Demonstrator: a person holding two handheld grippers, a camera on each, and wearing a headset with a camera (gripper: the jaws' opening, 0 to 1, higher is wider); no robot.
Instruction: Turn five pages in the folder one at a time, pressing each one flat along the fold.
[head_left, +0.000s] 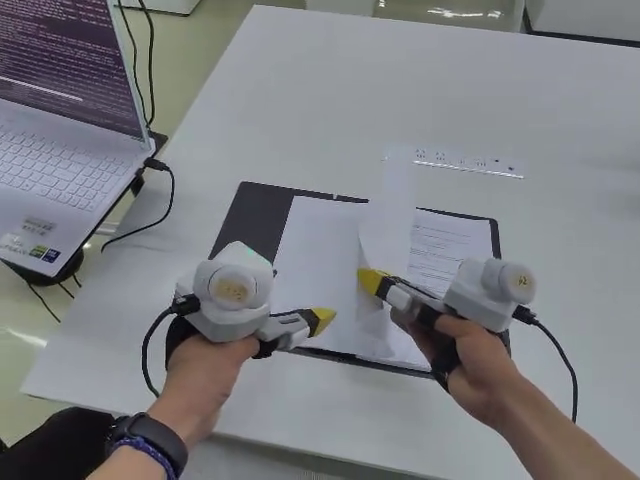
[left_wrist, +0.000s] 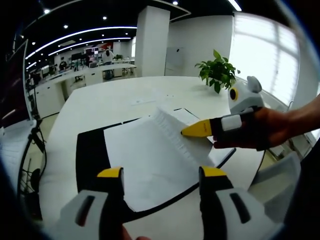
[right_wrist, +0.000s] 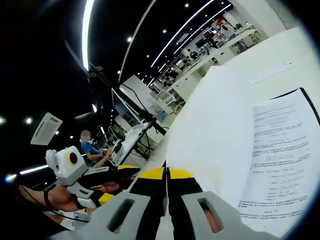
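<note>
1. Folder (head_left: 250, 215) lies open on the surface (head_left: 330, 100), near the person's edge. Right gripper (head_left: 372, 283) is clenched on the lower edge of a lifted page (head_left: 390, 215), which stands up over the fold.
2. Left gripper (head_left: 322, 320) is released, jaws apart, grasping nothing. It sits over the left-hand sheet (head_left: 320, 260), just beside the right gripper; contact with the paper is unclear.
3. Risk: the pinch may hold more than 1 sheet. The edge looks thick in the left gripper view, and the count can't be told. That would break the 1-at-a-time rule.
4. Risk: the page is bowed. A fast swing or a hard pull could crease it or tear it at the binding.
5. Risk: if the page is let go before the left gripper presses along the fold, it could flop back to the right.
6. Count: 1 folder, 2 grippers, 1 lifted page, 1 printed page (head_left: 450, 250) exposed on the right, 1 laptop (head_left: 60, 150), 1 power strip (head_left: 465, 162).
</note>
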